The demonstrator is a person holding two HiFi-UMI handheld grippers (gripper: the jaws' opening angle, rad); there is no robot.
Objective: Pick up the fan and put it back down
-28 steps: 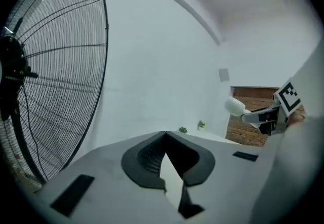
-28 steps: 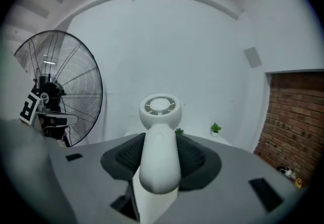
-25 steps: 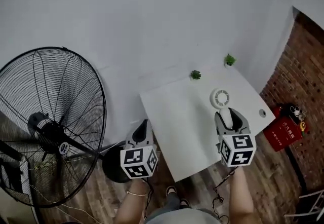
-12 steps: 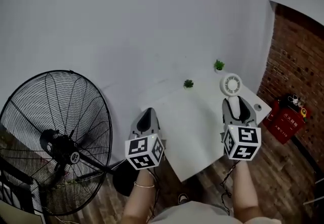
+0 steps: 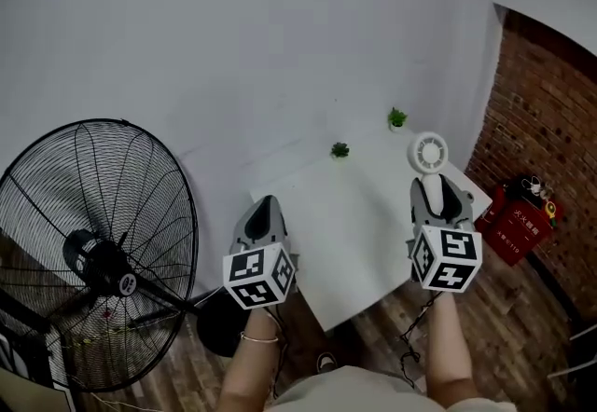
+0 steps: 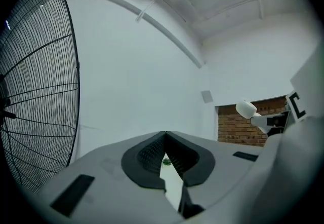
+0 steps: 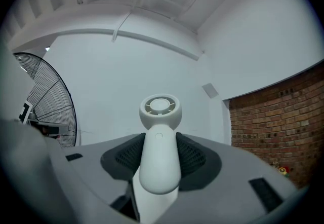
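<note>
Right gripper (image 7: pixel 159 156) clamping handle of small white plastic handheld fan (image 5: pixel 428 155), apparently holding it raised over white rectangular table (image 5: pixel 347 219). Left gripper (image 6: pixel 165 153) idling, jaws together, empty. For set-down: lowering straight, keeping handle upright, loosening only when base is resting on tabletop.

A white desk (image 5: pixel 359 233) lies between the left tongs (image 5: pixel 264 207) and the right tongs (image 5: pixel 431 188) and reaches on past their tips. Two small green plants sit near its far edge: one plant (image 5: pixel 340 150) ahead, between the tongs, and the other plant (image 5: pixel 397 117) farther ahead, nearer the right tongs. On the wooden floor (image 5: pixel 522 308), a large black pedestal fan (image 5: pixel 93 252) stands left of the left tongs. A red box (image 5: pixel 512 231) sits right of the right tongs.
</note>
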